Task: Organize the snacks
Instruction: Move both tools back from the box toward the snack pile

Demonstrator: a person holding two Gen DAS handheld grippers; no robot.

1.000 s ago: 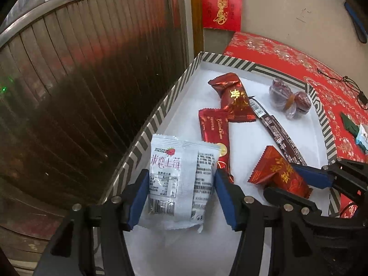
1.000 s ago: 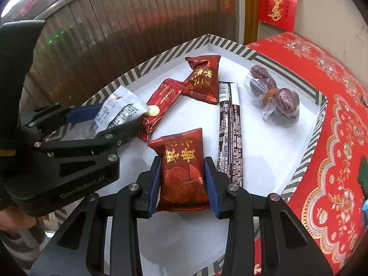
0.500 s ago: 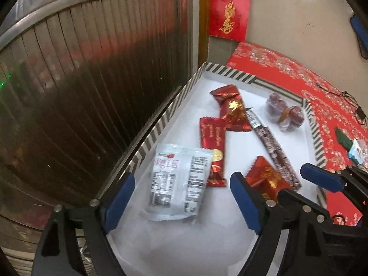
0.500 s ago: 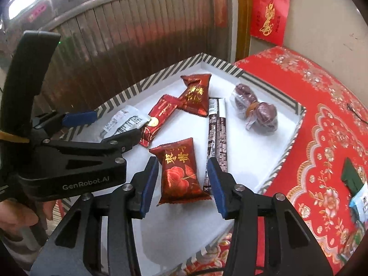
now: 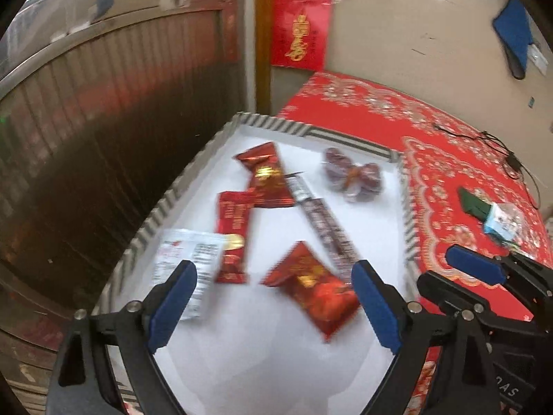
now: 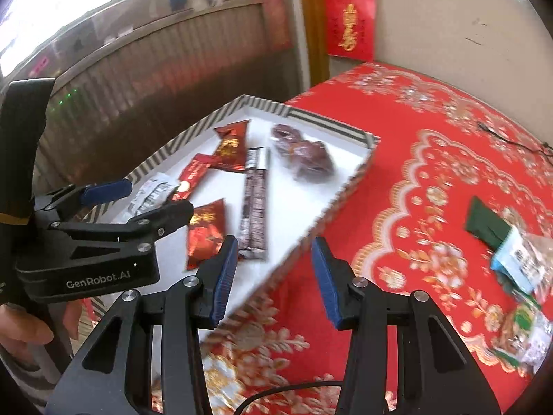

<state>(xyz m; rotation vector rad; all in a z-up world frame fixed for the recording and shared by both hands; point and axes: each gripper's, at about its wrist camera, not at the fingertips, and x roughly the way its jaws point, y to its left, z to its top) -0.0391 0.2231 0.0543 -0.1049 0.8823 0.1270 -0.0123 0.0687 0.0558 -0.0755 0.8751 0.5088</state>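
Several loose snack packets (image 6: 518, 266) lie on the red tablecloth (image 6: 432, 173), beside the striped tray (image 6: 331, 204).

Background's pretty busy: red tablecloth with gold floral pattern (image 6: 449, 159) covers the counter, a thin black cable (image 5: 497, 141) snakes across its far right. Red paper hanging with gold characters (image 6: 349, 22) on the beige wall, dark ribbed metal shutter (image 5: 103, 121) left.

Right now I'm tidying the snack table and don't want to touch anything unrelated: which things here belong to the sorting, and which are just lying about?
Part of the job:
- striped tray
- white packet
- red packets
- dark bar
- clear-wrapped dates
- loose snacks on the cloth

Just lying about:
- black cable
- red wall hanging
- red tablecloth
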